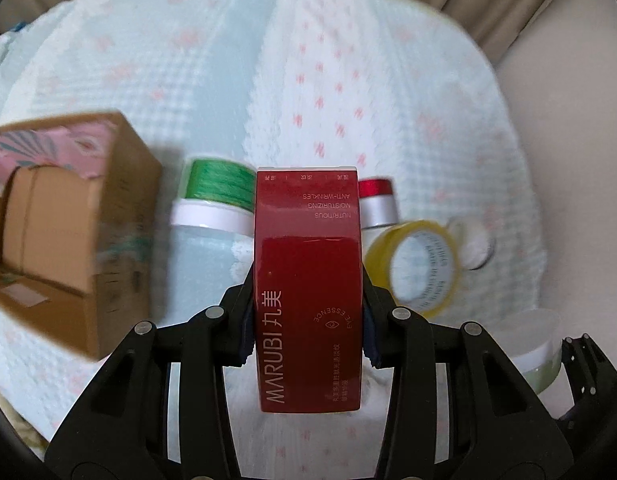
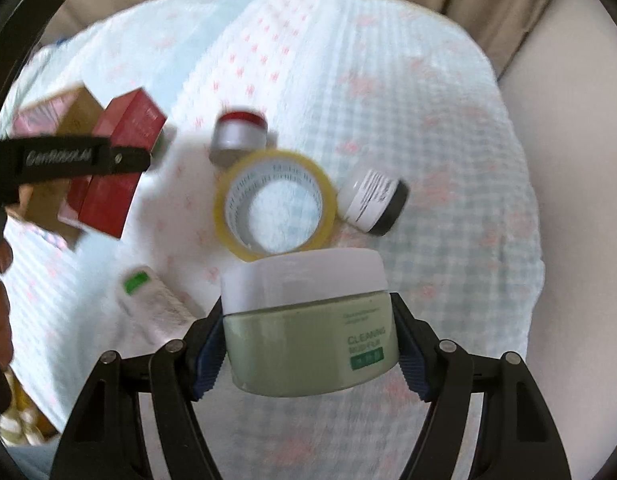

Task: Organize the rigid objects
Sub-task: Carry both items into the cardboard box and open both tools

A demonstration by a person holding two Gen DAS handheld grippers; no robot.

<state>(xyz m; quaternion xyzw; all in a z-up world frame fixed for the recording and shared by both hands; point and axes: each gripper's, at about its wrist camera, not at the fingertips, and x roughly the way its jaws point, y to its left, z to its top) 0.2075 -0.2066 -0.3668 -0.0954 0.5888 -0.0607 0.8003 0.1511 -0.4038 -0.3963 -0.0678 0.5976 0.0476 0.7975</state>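
My left gripper [image 1: 308, 320] is shut on a red MARUBI box [image 1: 308, 280] and holds it above the cloth, next to an open cardboard box [image 1: 68, 232] on the left. The red box [image 2: 124, 160] and cardboard box [image 2: 48, 200] also show in the right wrist view. My right gripper [image 2: 308, 344] is shut on a pale green jar with a white lid [image 2: 308, 320], held above the cloth. The jar [image 1: 536, 348] shows at the lower right of the left wrist view.
On the light blue checked cloth [image 2: 448, 120] lie a yellow tape roll [image 2: 274, 204], a red-capped jar [image 2: 240, 132], a small white jar with a black lid [image 2: 372, 200] and a white green-capped bottle [image 1: 212, 216]. Beige surface [image 2: 568, 160] lies to the right.
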